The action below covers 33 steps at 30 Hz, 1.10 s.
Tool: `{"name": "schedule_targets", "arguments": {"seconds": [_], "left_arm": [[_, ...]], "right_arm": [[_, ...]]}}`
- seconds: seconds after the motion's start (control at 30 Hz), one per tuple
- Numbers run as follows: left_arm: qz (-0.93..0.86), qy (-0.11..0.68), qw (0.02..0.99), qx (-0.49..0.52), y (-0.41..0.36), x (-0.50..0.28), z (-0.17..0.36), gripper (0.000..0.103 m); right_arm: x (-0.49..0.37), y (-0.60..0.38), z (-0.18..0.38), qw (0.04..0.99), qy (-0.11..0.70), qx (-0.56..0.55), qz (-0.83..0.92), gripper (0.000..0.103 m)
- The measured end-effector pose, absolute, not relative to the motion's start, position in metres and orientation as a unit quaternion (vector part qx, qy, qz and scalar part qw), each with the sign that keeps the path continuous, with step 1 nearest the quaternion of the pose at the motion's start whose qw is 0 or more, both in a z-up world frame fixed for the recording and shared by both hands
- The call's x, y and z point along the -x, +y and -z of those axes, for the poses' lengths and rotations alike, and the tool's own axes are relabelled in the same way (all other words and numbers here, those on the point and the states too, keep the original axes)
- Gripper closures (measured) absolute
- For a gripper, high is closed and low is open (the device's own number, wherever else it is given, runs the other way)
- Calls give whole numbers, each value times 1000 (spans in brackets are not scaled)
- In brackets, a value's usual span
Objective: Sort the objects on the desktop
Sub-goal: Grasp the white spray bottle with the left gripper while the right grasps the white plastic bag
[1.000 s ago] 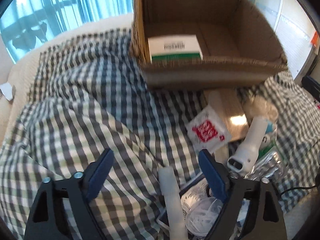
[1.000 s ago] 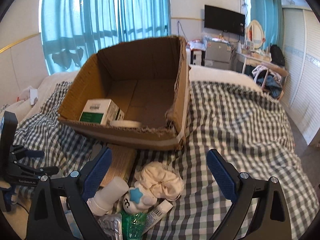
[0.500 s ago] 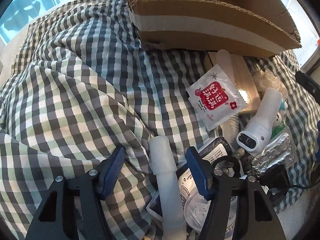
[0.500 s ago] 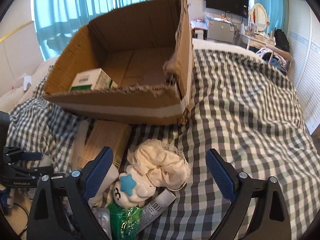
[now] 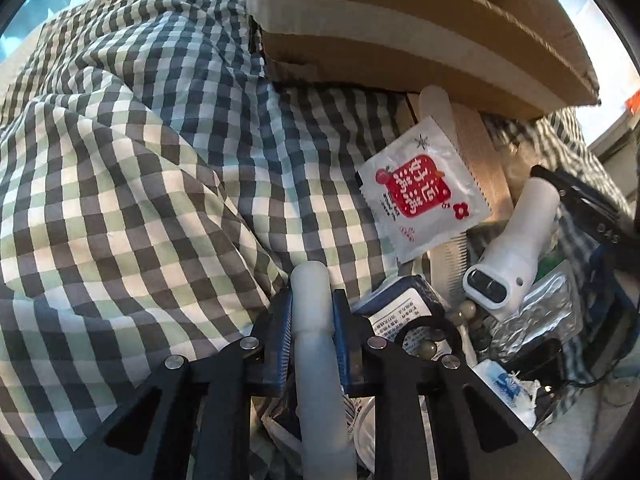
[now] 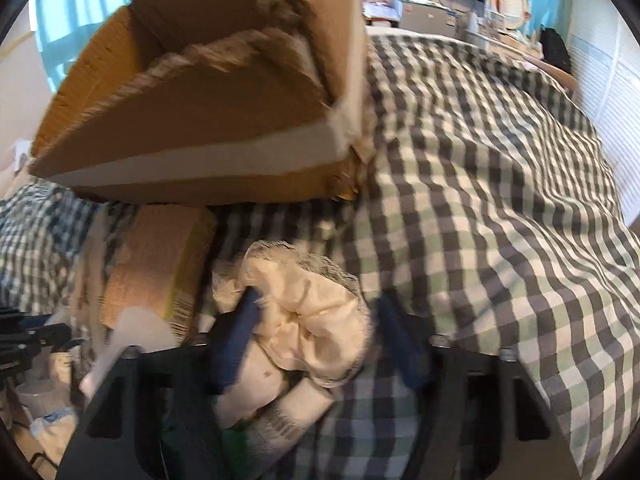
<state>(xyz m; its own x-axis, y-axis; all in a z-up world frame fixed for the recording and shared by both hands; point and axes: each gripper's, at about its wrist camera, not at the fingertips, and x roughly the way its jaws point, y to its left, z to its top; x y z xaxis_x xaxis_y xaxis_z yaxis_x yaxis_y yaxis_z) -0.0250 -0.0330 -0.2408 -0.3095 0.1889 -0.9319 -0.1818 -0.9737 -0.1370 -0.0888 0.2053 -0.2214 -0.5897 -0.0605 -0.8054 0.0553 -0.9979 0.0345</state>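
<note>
My left gripper (image 5: pixel 311 304) is shut on a long white plastic tube (image 5: pixel 316 344) lying at the near edge of the pile of objects. My right gripper (image 6: pixel 320 316) has its jaws around a cream fabric scrunchie (image 6: pixel 308 320), one blue pad against its left side and the other close to its right side. The view is blurred, so contact on the right side is unclear. The cardboard box (image 5: pixel 420 20) stands behind the pile and shows in the right wrist view (image 6: pixel 208 120) too.
Piled on the checked cloth (image 5: pixel 140 180): a red-and-white sachet (image 5: pixel 424 192), a white handheld device (image 5: pixel 516 252), a comb (image 5: pixel 444 128), a tan box (image 6: pixel 156 264), foil packs (image 5: pixel 540 316), a dark blue packet (image 5: pixel 404 304). The cloth stretches right (image 6: pixel 500 200).
My left gripper moved down and closed on the white tube. My right gripper dropped toward the pile and narrowed around the scrunchie. The box now looms higher in both views.
</note>
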Motion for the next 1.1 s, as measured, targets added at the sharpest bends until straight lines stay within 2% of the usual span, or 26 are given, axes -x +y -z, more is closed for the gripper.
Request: {"name": "schedule_targets", "arguments": {"seconds": [0.07,0.1,0.13,0.17,0.7,1.1], "left_arm": [[-813,-2,117,570,-33,23,239,84],[-815,0,119,568,-35,21,238,84],[-816,1,121,565,-34,21,236,84],[-818,2,123,562,-33,20,234,84],[-861,10,133,490,-38,26,172,85],[-890,16,151,430,-9,24,124,85]], "right_arm": [[88,205,222,33,0,-453,891,49],[87,204,222,34,1,-453,891,57],[87,203,222,34,3,-456,890,92],[86,203,222,31,1,-457,889,98],[67,201,165,46,-3,-395,917,99],[41,186,112,74,10,-330,941,99]]}}
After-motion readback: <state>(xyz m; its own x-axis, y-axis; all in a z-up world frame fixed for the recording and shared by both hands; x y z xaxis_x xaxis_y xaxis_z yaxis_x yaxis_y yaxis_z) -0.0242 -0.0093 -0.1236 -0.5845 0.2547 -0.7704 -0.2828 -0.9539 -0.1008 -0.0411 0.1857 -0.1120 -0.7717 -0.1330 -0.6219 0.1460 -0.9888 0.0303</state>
